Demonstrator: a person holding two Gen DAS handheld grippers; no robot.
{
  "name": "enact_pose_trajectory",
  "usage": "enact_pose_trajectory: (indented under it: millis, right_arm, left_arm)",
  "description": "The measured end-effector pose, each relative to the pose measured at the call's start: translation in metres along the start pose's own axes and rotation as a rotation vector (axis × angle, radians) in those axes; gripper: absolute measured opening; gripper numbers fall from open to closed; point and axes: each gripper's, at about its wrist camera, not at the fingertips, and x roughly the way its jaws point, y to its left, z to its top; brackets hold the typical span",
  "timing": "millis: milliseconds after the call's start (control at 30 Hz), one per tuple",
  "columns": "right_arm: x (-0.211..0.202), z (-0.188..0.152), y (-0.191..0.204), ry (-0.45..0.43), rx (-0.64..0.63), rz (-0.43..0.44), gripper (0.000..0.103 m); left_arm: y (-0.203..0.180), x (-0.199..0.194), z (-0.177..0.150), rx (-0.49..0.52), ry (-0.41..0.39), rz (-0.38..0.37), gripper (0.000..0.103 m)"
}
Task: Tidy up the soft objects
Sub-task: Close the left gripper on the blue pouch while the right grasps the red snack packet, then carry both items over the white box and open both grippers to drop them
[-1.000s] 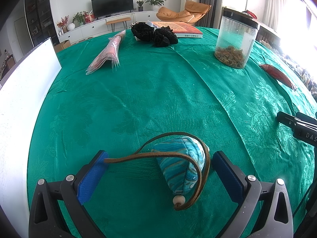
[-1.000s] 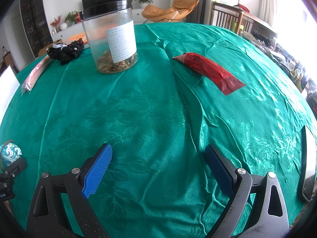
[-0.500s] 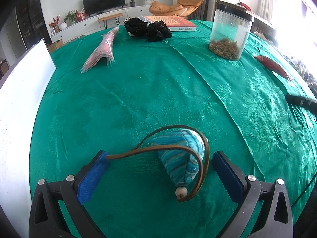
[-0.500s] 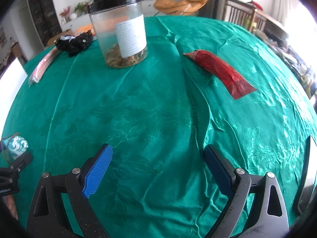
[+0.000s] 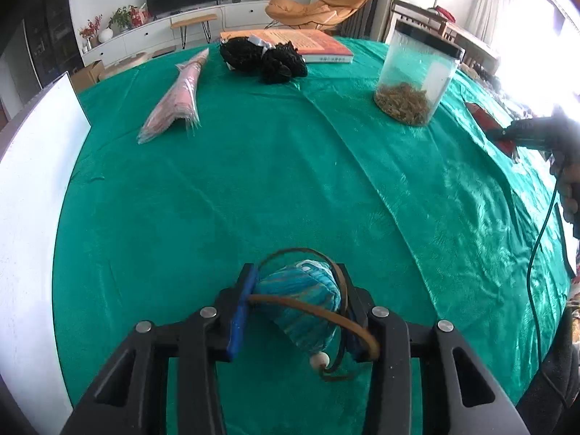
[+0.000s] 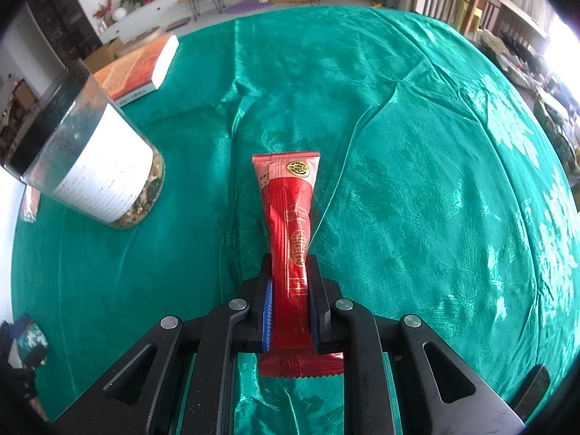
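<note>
Right of the jar [image 6: 90, 166], right tool [image 6: 290, 311] pinches the red sachet [image 6: 291, 224] crosswise (long axis pointing away), jaws having just closed; left tool [image 5: 295, 308] has just closed on the blue pouch [image 5: 301, 304].

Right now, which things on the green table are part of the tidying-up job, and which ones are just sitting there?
Part of the job:
- blue striped pouch, squeezed in the left gripper
- red packet, squeezed in the right gripper
- probably the black fluffy bundle and pink wrapped bundle; both look soft

Just sitting there:
- clear jar
- orange book
- white board
</note>
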Motion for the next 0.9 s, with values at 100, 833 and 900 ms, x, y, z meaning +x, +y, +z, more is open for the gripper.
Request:
enact_pose_trajectory:
  millis: [100,833,900]
  right_arm:
    - [-0.042,-0.008,0.005,-0.094,0.051,0.055,0.017]
    - [-0.153,-0.133,0.459,-0.040,-0.406,0.903,0.081]
    - [-0.139,-0.137,0.449,-0.066,-0.411,0.850,0.081]
  left_arm:
    - [0.008,-0.027,0.005,-0.063,-0.071,-0.074,0.040]
    - [0.248,-0.237,-0.099,-0.478,-0.285,0.527,0.103]
    - [0.249,-0.236,-0.105,-0.501,-0.298,0.498,0.103]
